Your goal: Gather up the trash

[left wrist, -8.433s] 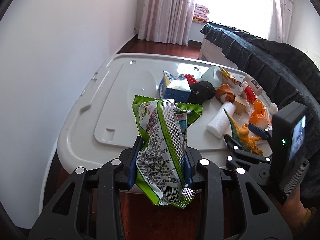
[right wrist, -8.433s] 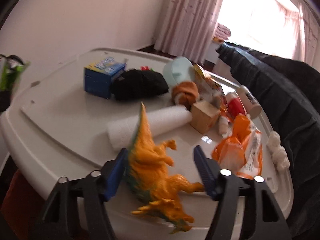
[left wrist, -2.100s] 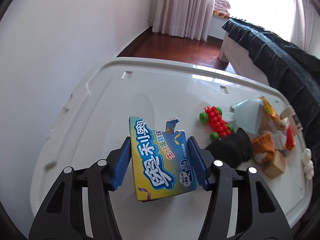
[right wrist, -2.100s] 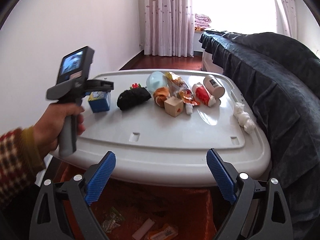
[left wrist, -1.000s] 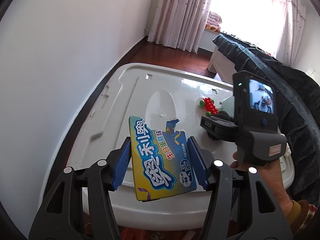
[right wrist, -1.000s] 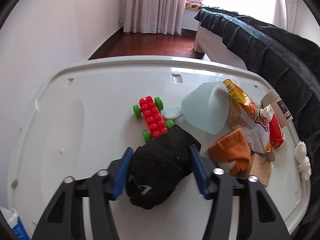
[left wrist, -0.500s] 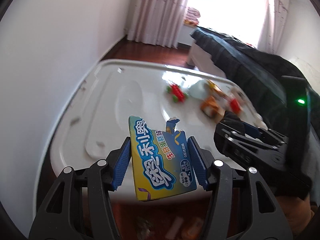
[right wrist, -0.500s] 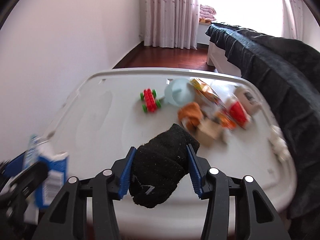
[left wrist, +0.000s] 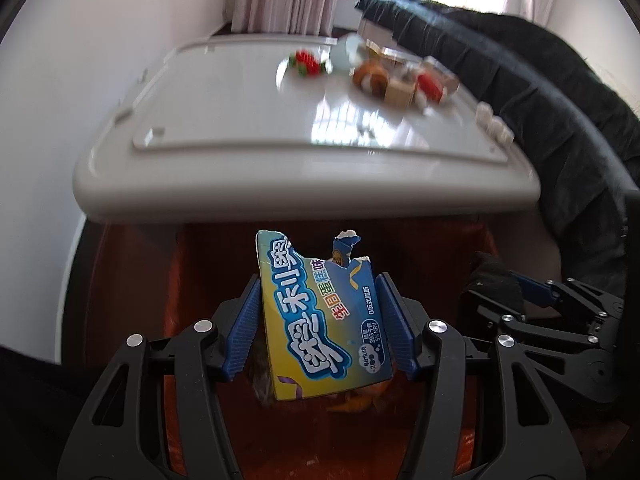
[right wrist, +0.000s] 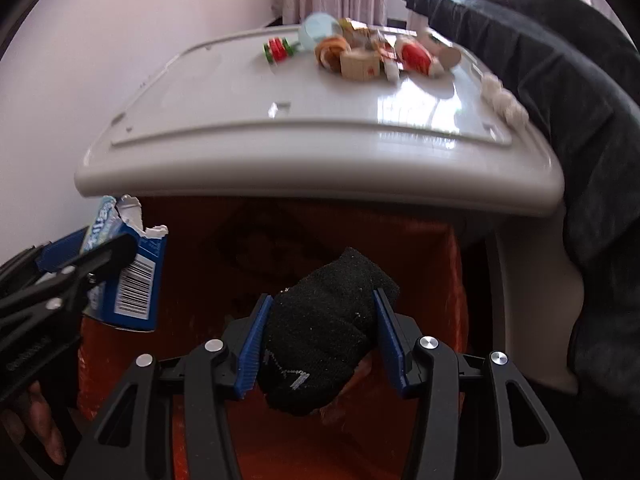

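My left gripper [left wrist: 320, 330] is shut on a torn blue and yellow snack box [left wrist: 320, 320] and holds it over an orange-red bin [left wrist: 192, 280] below the table's front edge. The box also shows at the left of the right wrist view [right wrist: 132, 276]. My right gripper [right wrist: 322, 344] is shut on a black sock [right wrist: 320, 332] over the same bin [right wrist: 440, 264]. The sock and right gripper show at the right of the left wrist view [left wrist: 496, 280]. Orange items lie in the bin under the box, mostly hidden.
A white plastic table [right wrist: 280, 128] stands just beyond the bin. On its far side lie a red and green toy [right wrist: 276, 50], a pale blue cup [right wrist: 316, 34], a wooden block [right wrist: 358, 65], wrappers and a white tissue [right wrist: 502, 100]. A dark-covered sofa [right wrist: 580, 100] is on the right.
Both grippers have pulled back from the table and dropped low, so the box and the sock now hang over the bin in front of the table.
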Demonstrator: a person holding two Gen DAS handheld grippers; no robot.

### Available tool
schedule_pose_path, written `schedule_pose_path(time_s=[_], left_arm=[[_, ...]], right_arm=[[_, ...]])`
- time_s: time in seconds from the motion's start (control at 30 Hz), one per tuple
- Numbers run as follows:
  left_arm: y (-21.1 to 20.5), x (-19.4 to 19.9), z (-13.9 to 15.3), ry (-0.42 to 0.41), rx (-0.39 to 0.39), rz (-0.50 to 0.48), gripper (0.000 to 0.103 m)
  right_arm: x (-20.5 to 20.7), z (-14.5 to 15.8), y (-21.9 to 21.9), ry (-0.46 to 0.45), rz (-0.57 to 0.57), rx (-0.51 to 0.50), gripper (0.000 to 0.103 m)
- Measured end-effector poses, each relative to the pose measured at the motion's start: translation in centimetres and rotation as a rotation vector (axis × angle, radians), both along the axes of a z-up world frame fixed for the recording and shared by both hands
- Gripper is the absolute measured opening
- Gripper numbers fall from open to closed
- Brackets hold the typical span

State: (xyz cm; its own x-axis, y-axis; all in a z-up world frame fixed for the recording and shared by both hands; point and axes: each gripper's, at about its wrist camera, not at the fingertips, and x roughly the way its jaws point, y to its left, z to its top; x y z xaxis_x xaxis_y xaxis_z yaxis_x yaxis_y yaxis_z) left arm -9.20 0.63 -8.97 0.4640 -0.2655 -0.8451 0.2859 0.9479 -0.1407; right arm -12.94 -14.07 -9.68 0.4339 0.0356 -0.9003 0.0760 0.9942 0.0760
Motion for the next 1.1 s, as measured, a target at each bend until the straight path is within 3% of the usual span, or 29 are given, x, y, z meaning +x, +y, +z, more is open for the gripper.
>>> schedule_pose_path(time_s=[0.13, 0.23, 0.3, 0.6, 0.8, 1.0, 1.1], left_arm=[[0.8, -0.2, -1.0, 0.027, 0.032, 0.043, 0.057], [1.0, 0.1, -1.1, 0.045, 0.051, 0.069, 0.076], [1.1, 0.1, -1.0, 0.048, 0.064, 0.085, 0.084], [0.3, -0.1, -0.6, 0.015, 0.09, 0.049, 0.086], [-0.1, -0.2, 0.7, -0.042, 0.07, 0.03, 0.086], [-0.7, 0.4, 2.7, -0.133, 0.084, 0.018, 0.086], [-0.7, 1.1, 3.5, -0.162, 0.08, 0.028, 0.086]], right_arm=[[-0.4, -0.3, -0.1, 0.024, -0.016, 0.004, 0.055], [-0.7, -0.1, -0.4, 0.023, -0.04, 0.005, 0.08], [-0.7, 0.3, -0.6, 0.005, -0.05, 0.009, 0.08], [-0.2, 1.2, -0.8, -0.043, -0.048, 0.018, 0.083], [1.2, 3.3, -2.1, -0.123, -0.064, -0.046, 0.083], [4.6, 6.5, -6.6, -0.216, -0.139, -0.097, 0.083], [7.4, 7.6, -9.4, -0.25, -0.177, -0.174, 0.084]])
